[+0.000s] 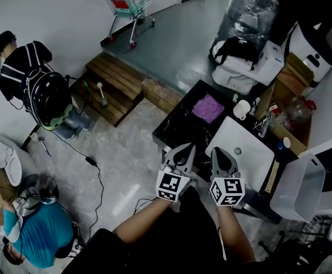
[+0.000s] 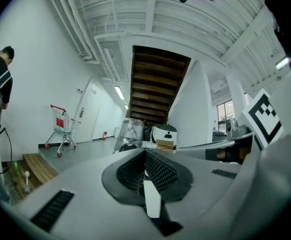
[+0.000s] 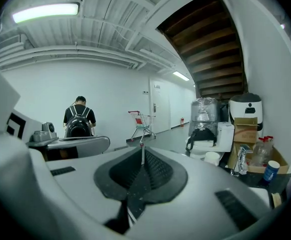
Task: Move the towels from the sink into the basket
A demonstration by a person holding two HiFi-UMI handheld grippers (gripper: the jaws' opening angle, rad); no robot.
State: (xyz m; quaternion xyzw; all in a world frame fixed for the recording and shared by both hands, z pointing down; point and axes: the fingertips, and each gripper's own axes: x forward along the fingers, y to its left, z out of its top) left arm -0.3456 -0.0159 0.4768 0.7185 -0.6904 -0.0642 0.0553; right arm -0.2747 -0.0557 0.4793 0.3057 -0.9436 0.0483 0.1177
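Glossy black countertop (image 1: 180,135), cloth towel (image 1: 207,108)

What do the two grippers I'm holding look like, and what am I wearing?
The left gripper and right gripper are pale grey tapered shells with black ribbed pads. Each carries a cube with black-and-white square markers. The top is dark and short-sleeved.

sink (image 1: 247,153) open frm front, cup (image 1: 241,109) bhd
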